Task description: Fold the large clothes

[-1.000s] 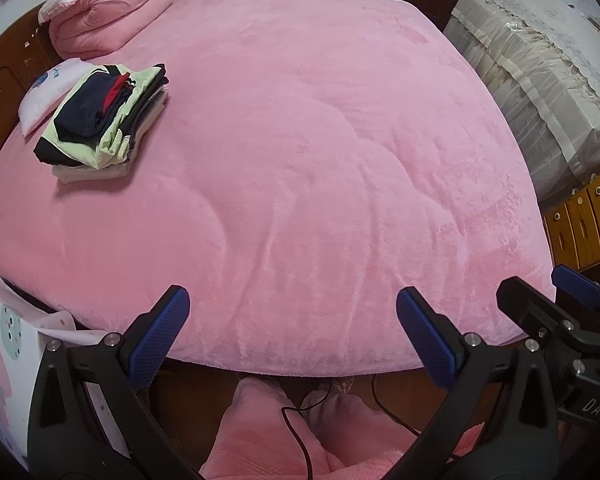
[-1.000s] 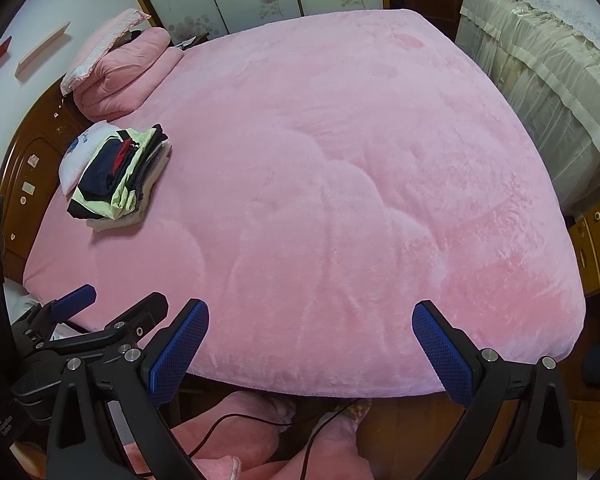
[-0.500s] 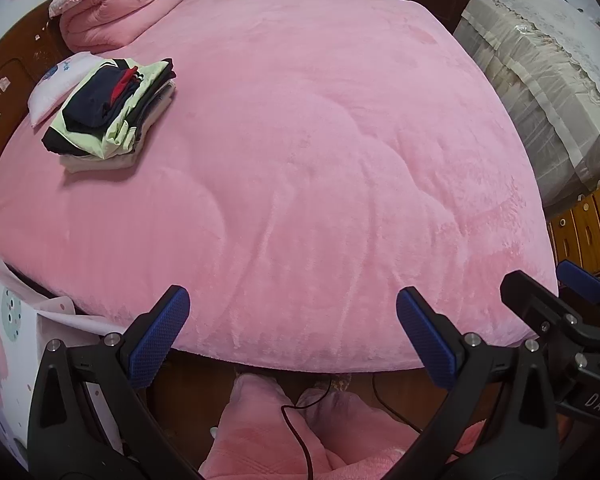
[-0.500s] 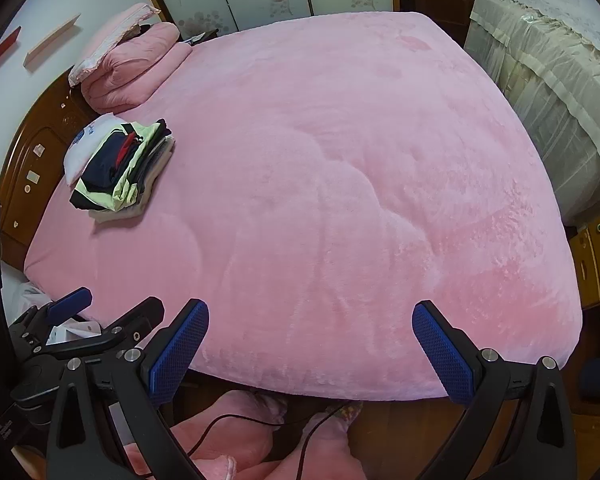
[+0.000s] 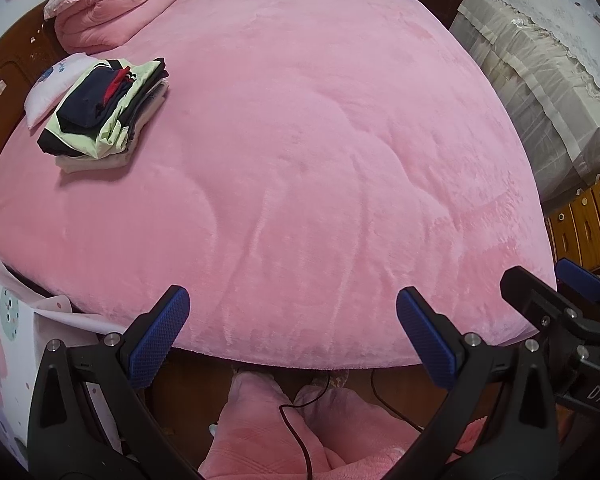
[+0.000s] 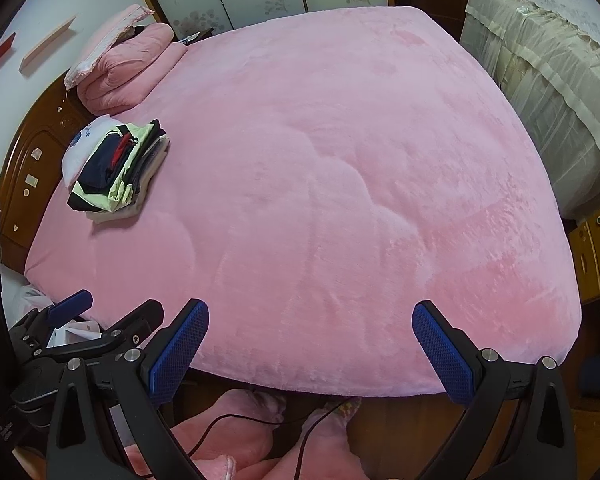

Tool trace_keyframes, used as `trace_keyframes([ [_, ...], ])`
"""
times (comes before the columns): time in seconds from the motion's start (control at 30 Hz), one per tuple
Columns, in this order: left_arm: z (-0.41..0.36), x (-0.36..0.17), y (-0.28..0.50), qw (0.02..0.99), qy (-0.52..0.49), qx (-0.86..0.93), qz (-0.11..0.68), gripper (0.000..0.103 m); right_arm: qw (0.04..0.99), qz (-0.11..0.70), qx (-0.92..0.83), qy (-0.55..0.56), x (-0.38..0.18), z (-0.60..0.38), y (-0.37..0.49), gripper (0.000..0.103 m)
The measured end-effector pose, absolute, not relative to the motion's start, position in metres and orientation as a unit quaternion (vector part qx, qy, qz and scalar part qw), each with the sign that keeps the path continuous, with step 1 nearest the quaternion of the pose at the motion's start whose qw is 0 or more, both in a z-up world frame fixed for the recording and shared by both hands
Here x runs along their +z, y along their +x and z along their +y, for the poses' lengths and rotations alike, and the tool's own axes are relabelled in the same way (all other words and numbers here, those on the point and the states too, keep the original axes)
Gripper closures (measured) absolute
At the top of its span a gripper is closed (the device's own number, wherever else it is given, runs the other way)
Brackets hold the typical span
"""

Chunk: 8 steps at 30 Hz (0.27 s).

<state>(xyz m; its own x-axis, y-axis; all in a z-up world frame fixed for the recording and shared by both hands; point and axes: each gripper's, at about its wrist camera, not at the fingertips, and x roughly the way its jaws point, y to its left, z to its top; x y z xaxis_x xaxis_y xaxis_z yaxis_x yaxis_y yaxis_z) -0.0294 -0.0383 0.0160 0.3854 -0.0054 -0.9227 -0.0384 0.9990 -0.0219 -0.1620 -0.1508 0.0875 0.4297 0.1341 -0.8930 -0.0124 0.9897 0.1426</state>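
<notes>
I am holding my left gripper (image 5: pixel 288 332) and right gripper (image 6: pixel 310 344) side by side, jaws spread wide, gripping nothing, at the bed's (image 5: pixel 320 160) near edge. The folded clothes stack (image 5: pixel 104 116) is lying far ahead-left, apparently set aside to leave folding room.

I see a plush, matt pink fleece bedspread (image 5: pixel 300 152), glossy dark wooden headboard (image 6: pixel 28 168) at left, and dimpled blue rubbery pads (image 5: pixel 158 338) on matt black plastic.

Black frames (image 5: pixel 296 336), blue textured jaws, silver screws, seemingly pink trousers (image 5: pixel 260 420).
</notes>
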Motion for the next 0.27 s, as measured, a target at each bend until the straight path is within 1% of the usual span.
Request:
trace_keyframes([
  [0.27, -0.0381, 0.0165, -0.0289, 0.832, -0.017, 0.009, 0.554, 0.001, 0.843, 0.533, 0.044, 0.058, 0.0868, -0.1508, -0.1629, 0.0],
])
